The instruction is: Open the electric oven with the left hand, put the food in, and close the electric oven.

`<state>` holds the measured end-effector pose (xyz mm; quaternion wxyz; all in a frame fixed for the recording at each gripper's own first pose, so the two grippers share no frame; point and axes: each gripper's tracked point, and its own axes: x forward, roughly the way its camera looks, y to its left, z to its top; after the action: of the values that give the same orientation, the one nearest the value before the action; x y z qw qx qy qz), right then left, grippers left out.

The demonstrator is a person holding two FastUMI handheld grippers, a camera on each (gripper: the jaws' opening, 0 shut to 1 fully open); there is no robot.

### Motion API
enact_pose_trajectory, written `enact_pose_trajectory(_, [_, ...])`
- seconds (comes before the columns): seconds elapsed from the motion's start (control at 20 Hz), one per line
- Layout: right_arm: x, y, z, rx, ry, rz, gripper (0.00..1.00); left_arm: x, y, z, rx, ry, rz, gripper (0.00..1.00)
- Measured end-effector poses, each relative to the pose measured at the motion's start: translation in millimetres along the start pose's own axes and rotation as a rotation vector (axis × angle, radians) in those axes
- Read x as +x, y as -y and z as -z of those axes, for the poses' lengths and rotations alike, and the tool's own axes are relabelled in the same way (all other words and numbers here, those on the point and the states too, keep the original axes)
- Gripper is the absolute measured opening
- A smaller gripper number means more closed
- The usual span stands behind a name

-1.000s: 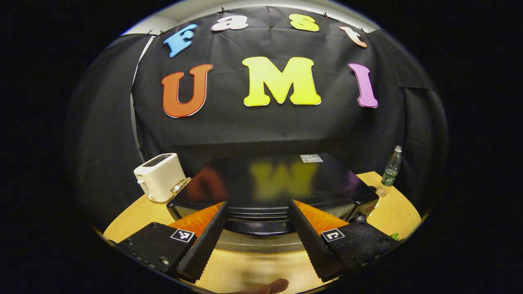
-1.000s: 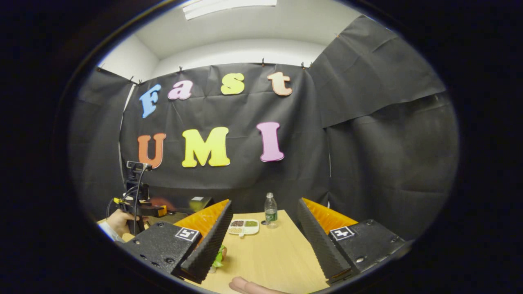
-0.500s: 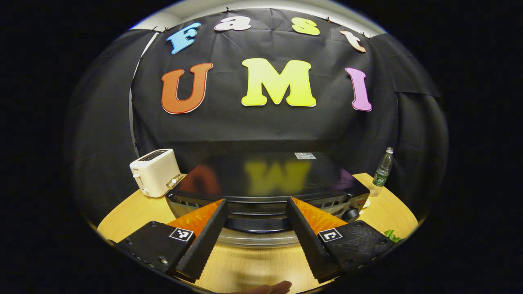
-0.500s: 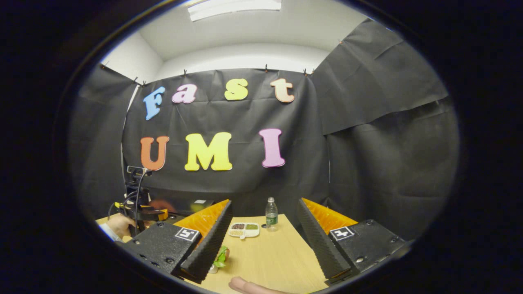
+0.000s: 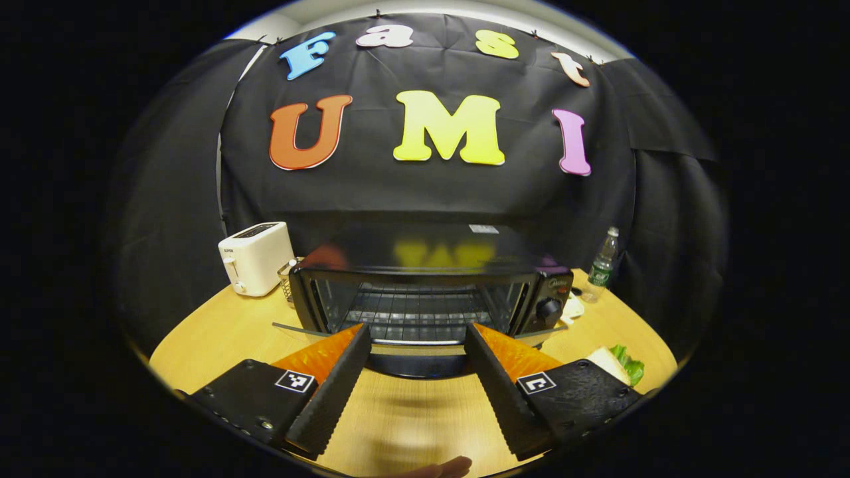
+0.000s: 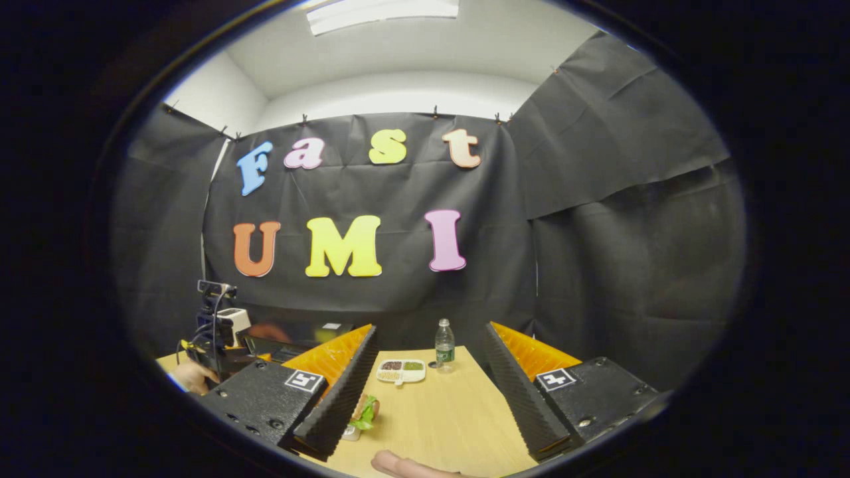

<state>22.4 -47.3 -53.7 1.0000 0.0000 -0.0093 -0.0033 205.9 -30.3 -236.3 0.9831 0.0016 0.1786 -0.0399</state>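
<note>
Oven [image 5: 425, 292] sits on the table [image 5: 212, 332] dead ahead of my left claw [image 5: 415, 378], door dropped toward it, rack exposed. Sandwich [image 6: 364, 410] lies just left of my right claw [image 6: 428, 392], the nearer one. Both claws spread, empty.

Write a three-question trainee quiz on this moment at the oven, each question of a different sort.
1. True or false: the oven door is down and the wire rack inside shows.
2. Which stands left of the oven in the left gripper view? A) white toaster B) water bottle C) sandwich
3. Fill in: the right gripper jaws are ____, with nothing between them.

Key: 1 true; 2 A; 3 open.
</note>
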Motion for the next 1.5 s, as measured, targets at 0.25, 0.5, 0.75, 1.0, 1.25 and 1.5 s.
enact_pose_trajectory(0.25, [-4.9, -4.7, 0.8, 0.001, -0.011, -0.004, 1.0, -22.5, 2.2, 34.5, -0.037, -0.019, -0.001, 0.95])
enact_pose_trajectory(0.5, [-5.8, -7.2, 5.8, 0.002, -0.019, -0.001, 0.96, -33.9, 4.5, 67.8, -0.053, -0.021, -0.006, 0.95])
enact_pose_trajectory(0.75, [-4.8, -12.6, 12.3, 0.003, -0.039, -0.004, 1.0, -39.3, 7.3, 107.9, -0.05, -0.062, -0.003, 0.94])
enact_pose_trajectory(1.0, [-4.0, -21.7, 13.8, 0.0, -0.052, -0.007, 0.96, -34.8, 7.7, 135.4, -0.085, -0.119, -0.006, 0.92])
enact_pose_trajectory(1.25, [6.6, -28.1, 13.9, -0.009, -0.067, -0.009, 0.96, -42.2, 7.0, 132.9, -0.034, -0.085, -0.003, 0.92])
enact_pose_trajectory(1.5, [33.9, -41.6, 41.2, 0.026, -0.178, -0.057, 0.96, -76.9, -11.8, 83.5, -0.095, 0.016, -0.012, 0.92])
